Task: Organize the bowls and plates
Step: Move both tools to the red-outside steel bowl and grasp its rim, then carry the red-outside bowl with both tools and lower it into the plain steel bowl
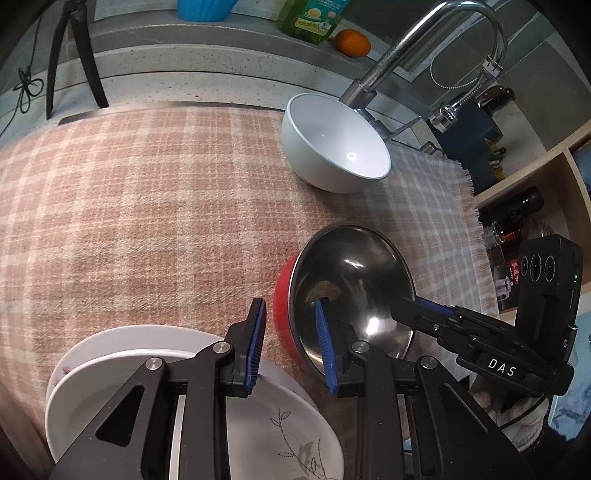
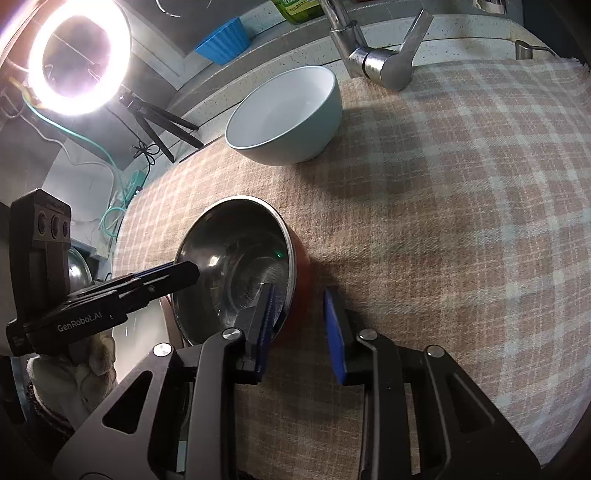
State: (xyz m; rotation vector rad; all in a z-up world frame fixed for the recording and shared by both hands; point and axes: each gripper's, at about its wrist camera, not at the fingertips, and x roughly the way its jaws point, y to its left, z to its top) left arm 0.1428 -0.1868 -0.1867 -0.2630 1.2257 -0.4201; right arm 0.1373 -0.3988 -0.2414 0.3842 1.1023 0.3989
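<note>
A red bowl (image 1: 284, 317) with a steel inside (image 2: 236, 266) stands on the plaid cloth (image 1: 147, 203). My left gripper (image 1: 290, 321) straddles its near-left wall, one pad inside and one outside, and a sliver of cloth shows beside the outer pad. My right gripper (image 2: 297, 306) straddles the opposite wall the same way, its outer pad a little off the red side. Each gripper shows in the other view, the right gripper (image 1: 406, 310) and the left gripper (image 2: 188, 271), at the rim. A white bowl (image 1: 332, 147) (image 2: 284, 110) stands farther back. Stacked white plates (image 1: 110, 343) lie under my left gripper.
A chrome faucet (image 1: 424, 37) (image 2: 369, 59) rises behind the white bowl. A dish soap bottle (image 1: 314, 18), an orange (image 1: 352, 42) and a blue cup (image 2: 221, 44) sit on the back ledge. A ring light (image 2: 77, 59) on a tripod stands left; shelves (image 1: 535, 192) lie right.
</note>
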